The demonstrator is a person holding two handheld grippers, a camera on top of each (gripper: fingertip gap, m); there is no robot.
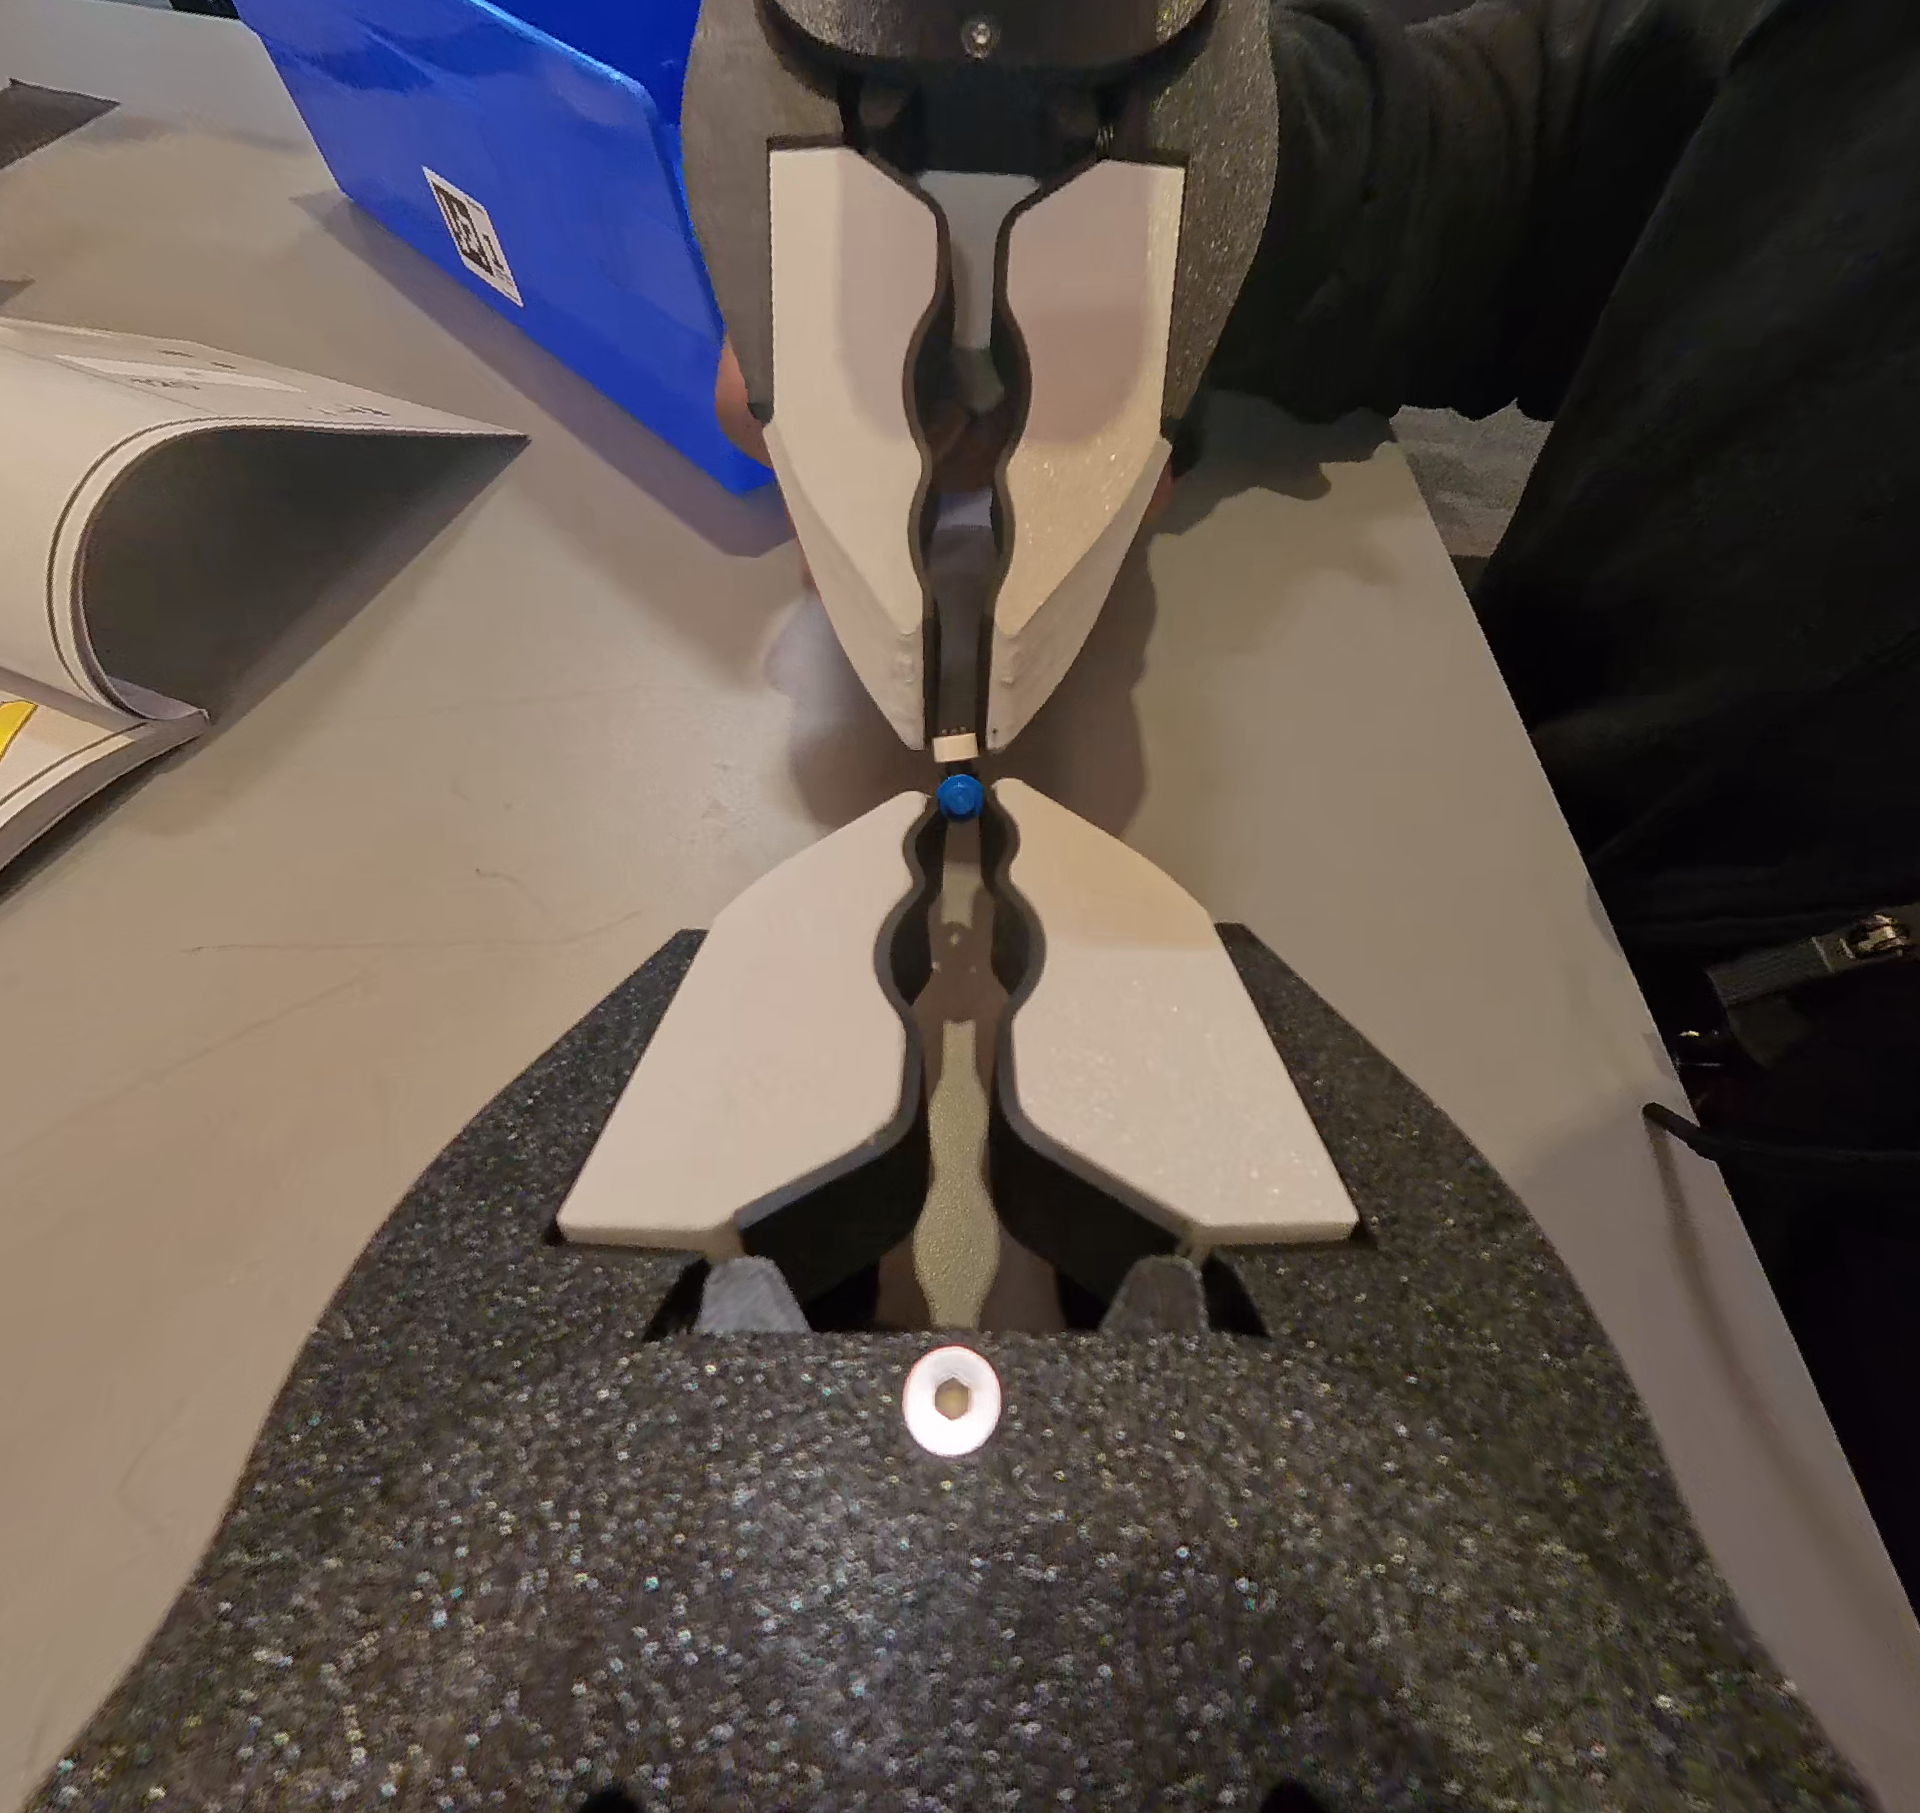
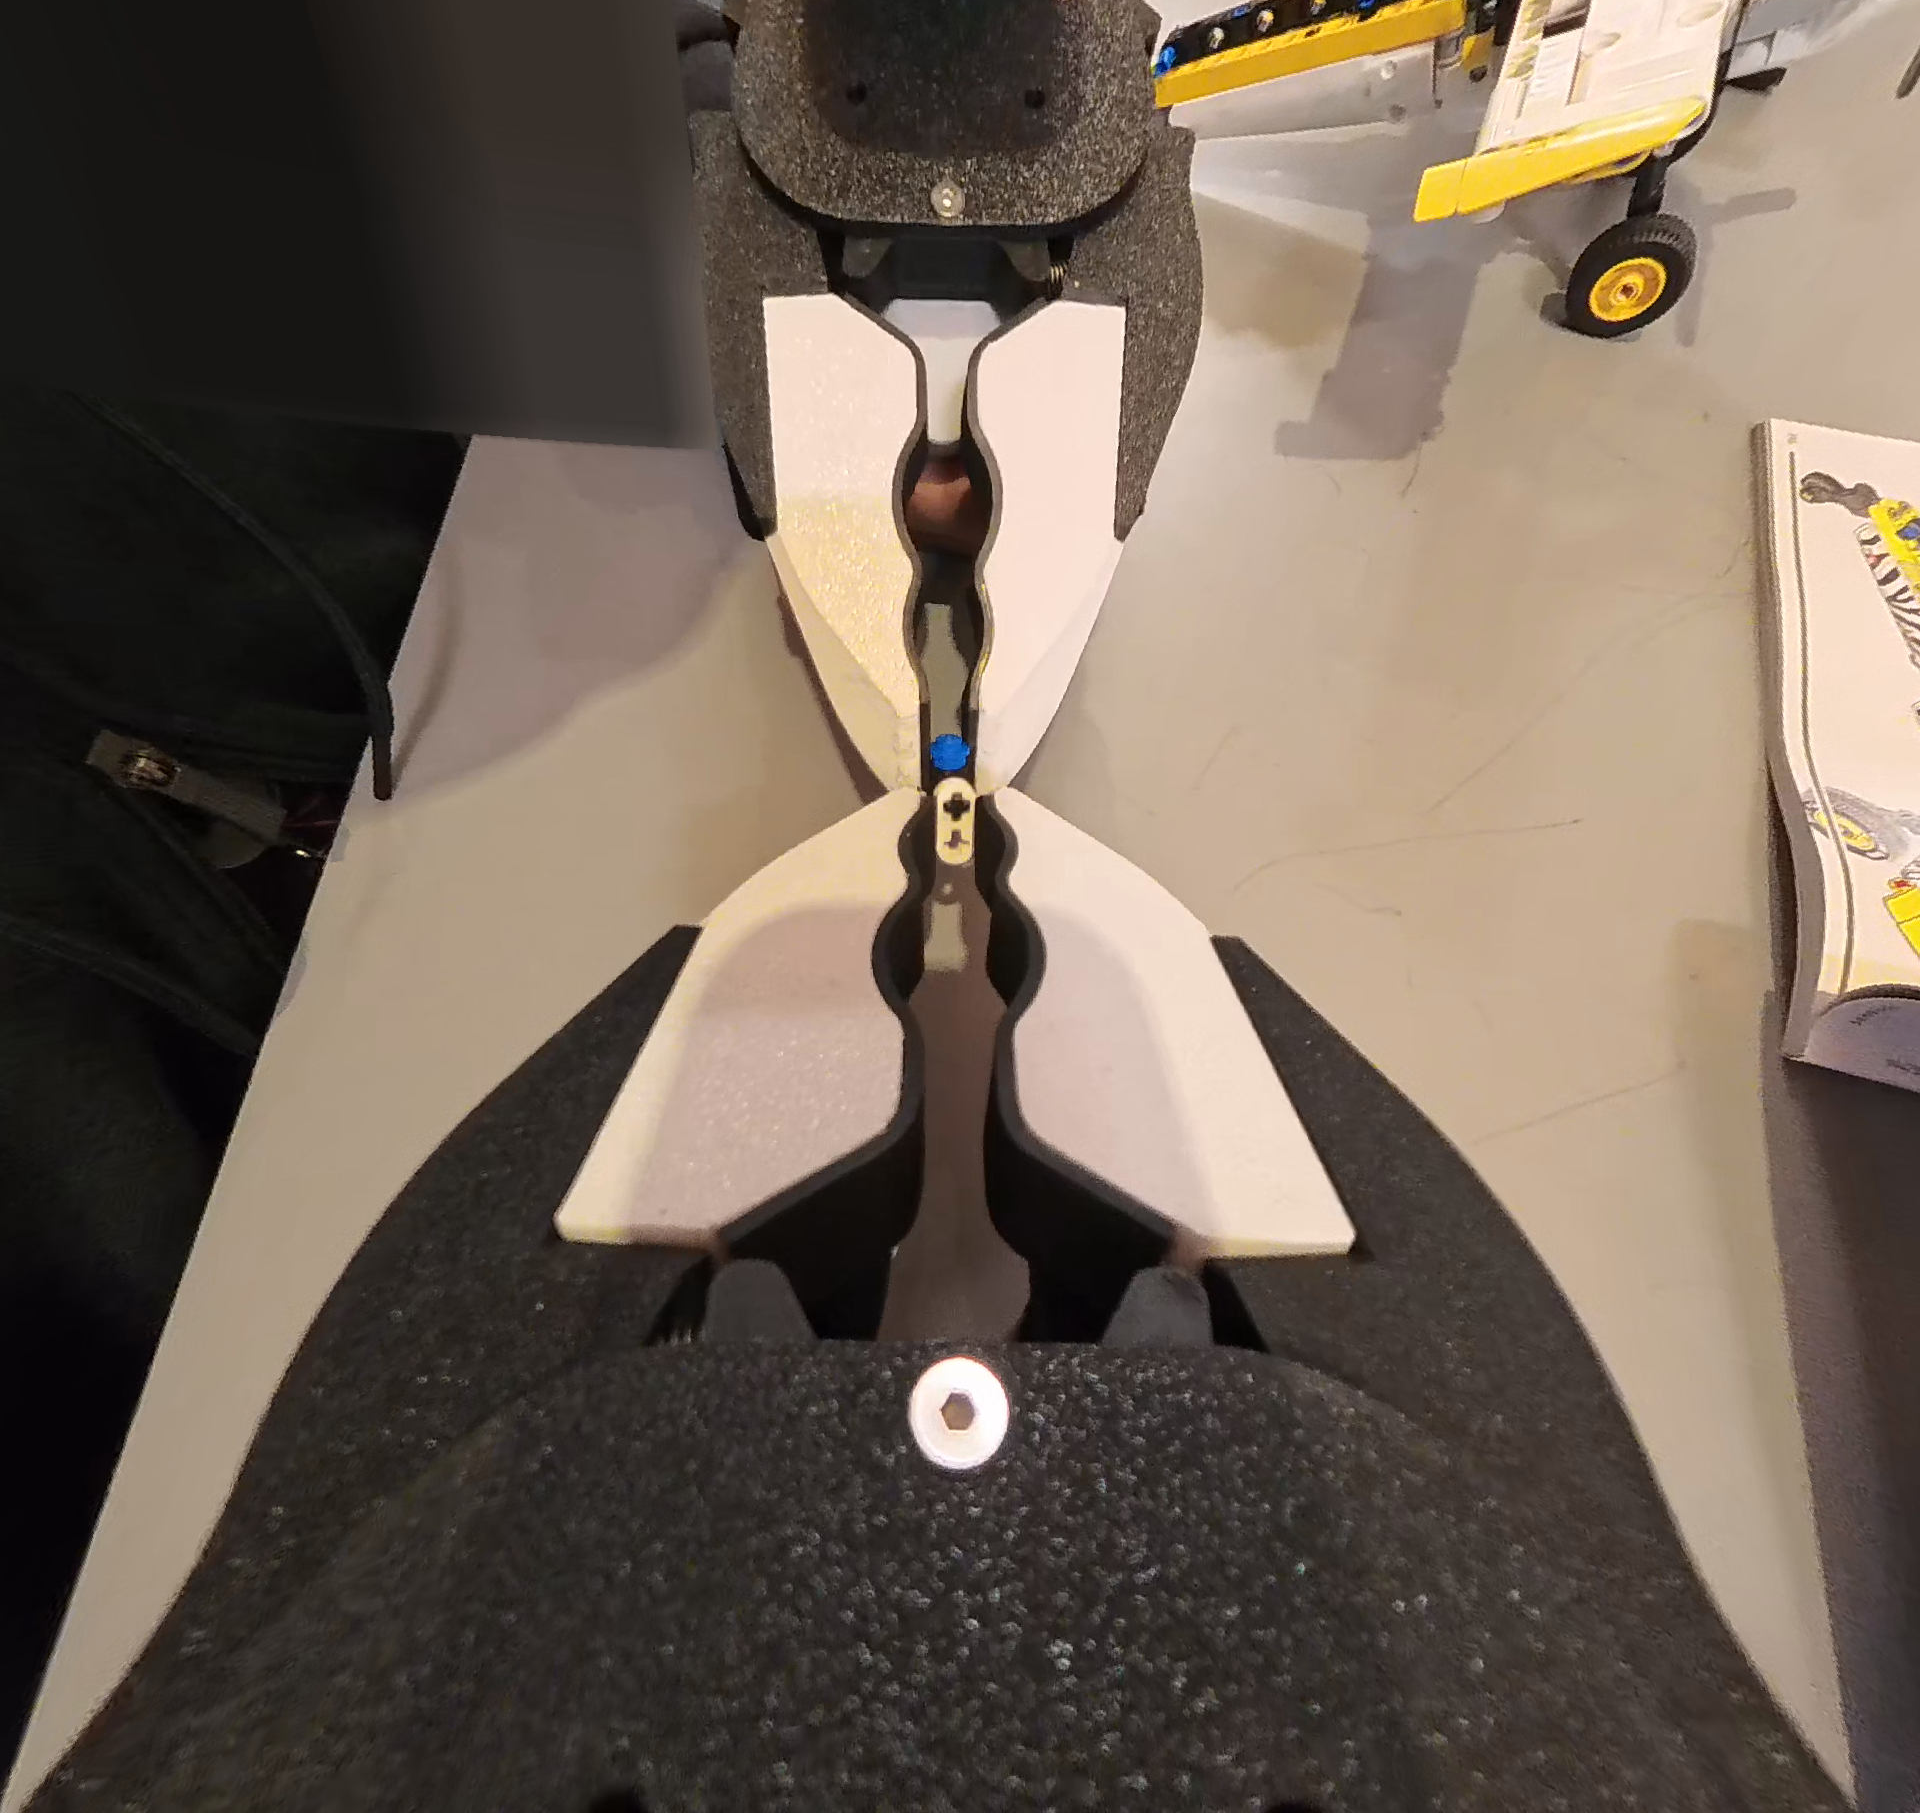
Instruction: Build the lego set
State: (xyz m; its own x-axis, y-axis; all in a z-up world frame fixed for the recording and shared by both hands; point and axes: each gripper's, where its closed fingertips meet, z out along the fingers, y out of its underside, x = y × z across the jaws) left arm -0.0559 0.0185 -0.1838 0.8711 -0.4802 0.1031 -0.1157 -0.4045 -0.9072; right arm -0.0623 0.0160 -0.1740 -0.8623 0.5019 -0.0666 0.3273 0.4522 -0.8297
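Both grippers are meeting nose to nose above the grey table. The left gripper is pinching a small blue pin, jaws nearly shut; the right gripper is clamping a small cream link piece. Pin and link are just apart, and the pin probably needs lining up with the link's hole.

left gripper, right gripper clamped, tip-to-tip

Grey table (scuffed) with blue bin, booklets, toy plane
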